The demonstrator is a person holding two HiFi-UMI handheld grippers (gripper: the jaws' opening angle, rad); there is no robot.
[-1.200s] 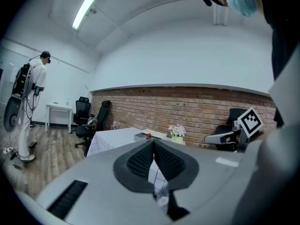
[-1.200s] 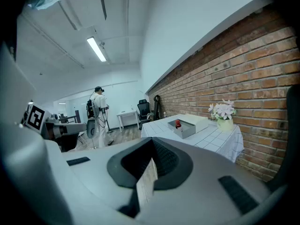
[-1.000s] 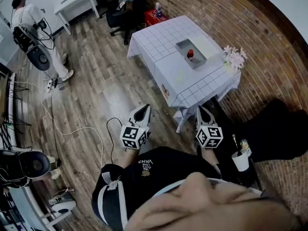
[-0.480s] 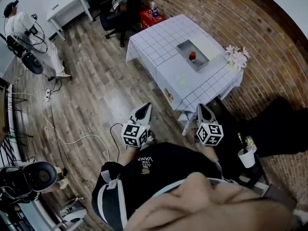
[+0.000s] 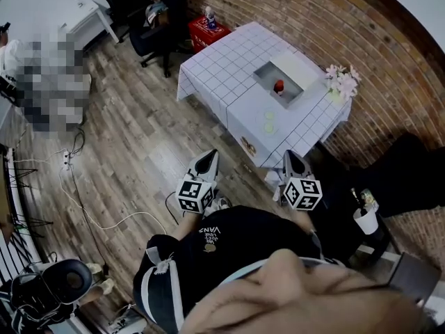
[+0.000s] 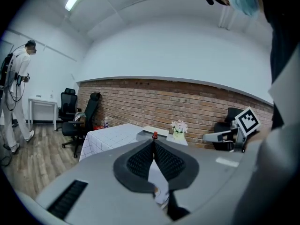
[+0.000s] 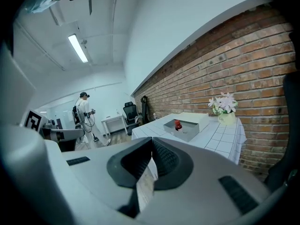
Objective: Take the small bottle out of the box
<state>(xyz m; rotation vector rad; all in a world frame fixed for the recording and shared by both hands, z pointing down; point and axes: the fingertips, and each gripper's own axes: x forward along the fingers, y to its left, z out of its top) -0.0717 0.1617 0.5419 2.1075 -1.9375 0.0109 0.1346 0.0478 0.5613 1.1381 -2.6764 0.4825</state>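
Note:
A small bottle with a red cap [image 5: 279, 86] stands inside an open grey box [image 5: 266, 71] on a table with a white checked cloth [image 5: 222, 72]. Both grippers are held close to my body, well short of the table. The left gripper [image 5: 206, 157] is shut with nothing in it, and its pads meet in the left gripper view [image 6: 153, 141]. The right gripper [image 5: 293, 156] is also shut and empty [image 7: 151, 139]. Past the jaws, the bottle [image 7: 178, 124] and the box [image 7: 187, 131] show far off; the bottle [image 6: 154, 135] shows in the left gripper view too.
A pot of pale flowers [image 5: 341, 82] stands at the table's right corner by the brick wall [image 5: 389, 54]. Black office chairs [image 5: 149, 26] and a red crate [image 5: 205, 28] stand beyond the table. Cables [image 5: 76, 186] lie on the wood floor. A person [image 6: 14, 97] stands far left.
The head view has swung, so the table and floor sit a little differently in it. The person at far left has drifted toward the edge. Both grippers stay shut in place.

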